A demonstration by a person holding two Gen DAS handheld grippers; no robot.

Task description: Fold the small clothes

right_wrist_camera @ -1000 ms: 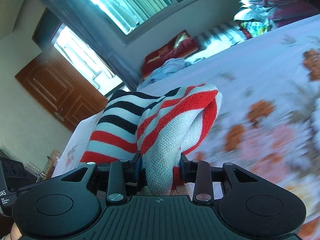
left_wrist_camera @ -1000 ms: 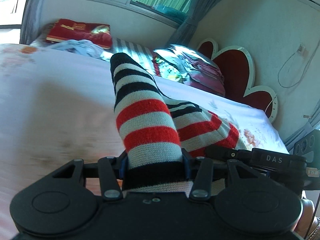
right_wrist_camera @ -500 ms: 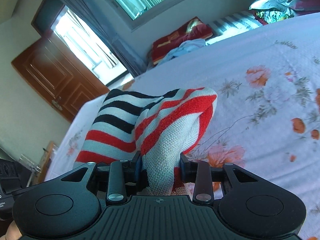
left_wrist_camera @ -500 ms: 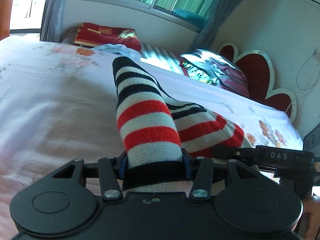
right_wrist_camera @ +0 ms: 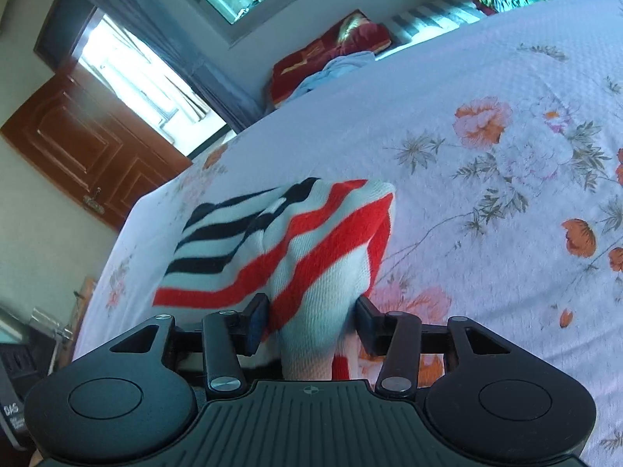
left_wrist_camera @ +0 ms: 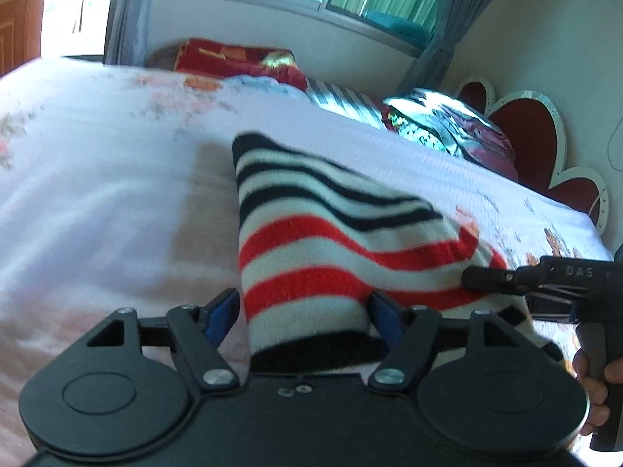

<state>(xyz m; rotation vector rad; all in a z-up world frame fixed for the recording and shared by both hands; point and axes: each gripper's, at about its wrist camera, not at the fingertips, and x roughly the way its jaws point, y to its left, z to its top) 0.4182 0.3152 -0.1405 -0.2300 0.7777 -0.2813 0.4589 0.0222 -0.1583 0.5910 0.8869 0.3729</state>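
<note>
A small knit garment point(left_wrist_camera: 311, 241) with black, white and red stripes lies folded over on the floral bed sheet point(left_wrist_camera: 97, 202). My left gripper point(left_wrist_camera: 303, 307) straddles its black-hemmed near edge. Its jaws are opening, and a gap shows between the left blue pad point(left_wrist_camera: 222, 311) and the cloth. The right gripper point(left_wrist_camera: 479, 288) reaches in from the right at the garment's red-striped corner, with a hand point(left_wrist_camera: 595, 389) on its handle. In the right wrist view the right gripper point(right_wrist_camera: 311, 319) has the garment's bunched red and white end point(right_wrist_camera: 319, 272) between its fingers. Its jaws are opening too.
At the far side of the bed lie a red pillow point(left_wrist_camera: 241, 58), a light blue cloth point(left_wrist_camera: 264, 81), a striped pillow point(left_wrist_camera: 342, 97) and a heap of bedding point(left_wrist_camera: 447, 124). A red heart-shaped headboard point(left_wrist_camera: 525, 128) stands on the right. A wooden door point(right_wrist_camera: 78, 148) is beyond the bed's left edge.
Both grippers have come down and forward over the bed with the garment. The raised fold has sunk flatter onto the sheet, and both pairs of jaws have widened off the cloth.
</note>
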